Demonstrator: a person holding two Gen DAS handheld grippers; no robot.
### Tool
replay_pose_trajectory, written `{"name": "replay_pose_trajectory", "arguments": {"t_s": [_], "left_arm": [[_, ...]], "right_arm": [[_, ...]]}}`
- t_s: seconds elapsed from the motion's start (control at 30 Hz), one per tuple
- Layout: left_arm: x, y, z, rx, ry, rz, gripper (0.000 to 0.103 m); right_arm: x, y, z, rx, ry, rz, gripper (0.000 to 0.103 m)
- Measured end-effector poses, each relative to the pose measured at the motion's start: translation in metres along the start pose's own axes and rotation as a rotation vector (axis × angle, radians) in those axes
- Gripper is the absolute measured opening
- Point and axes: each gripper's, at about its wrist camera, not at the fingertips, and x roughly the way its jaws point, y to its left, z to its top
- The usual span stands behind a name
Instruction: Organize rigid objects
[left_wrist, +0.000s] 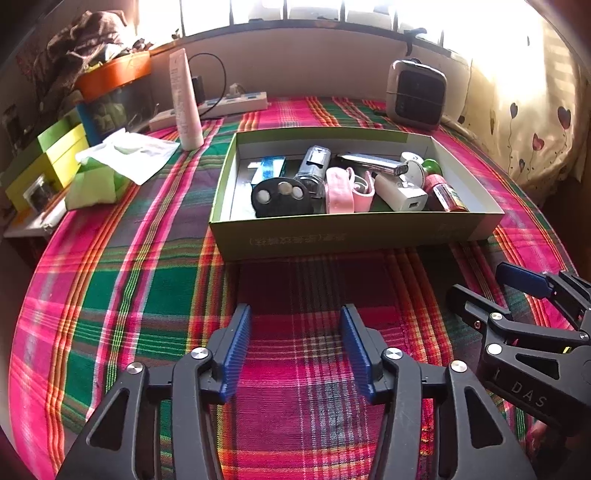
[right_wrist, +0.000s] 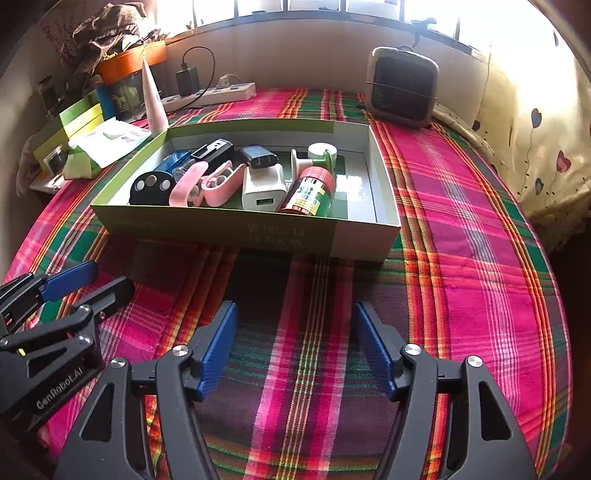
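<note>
Both tools hang over the plaid cloth (left_wrist: 295, 424), the left gripper (left_wrist: 297, 350) and right gripper (right_wrist: 293, 347) spread and empty. The small rigid objects all sit in the green box (left_wrist: 332, 236) ahead, so sorting looks finished, or a reach in comes next.

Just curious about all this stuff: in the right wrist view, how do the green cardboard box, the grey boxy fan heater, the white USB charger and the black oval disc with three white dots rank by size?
1. Green cardboard box
2. Grey boxy fan heater, though it stands farther back
3. White USB charger and black oval disc: they look alike, no ranking.
</note>
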Motion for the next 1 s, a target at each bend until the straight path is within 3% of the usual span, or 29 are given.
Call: {"name": "replay_pose_trajectory", "arguments": {"t_s": [0.13, 1.0], "left_arm": [[0.0007, -0.0035, 0.0003, 0.009, 0.003, 0.003, 0.056], [0.0011, -0.0037, 0.0005, 0.007, 0.003, 0.004, 0.056]], "right_arm": [[0.0004, 0.0001, -0.0001, -0.003, 0.002, 0.005, 0.07], [0.0012, 0.001, -0.0008, -0.004, 0.003, 0.005, 0.072]]}}
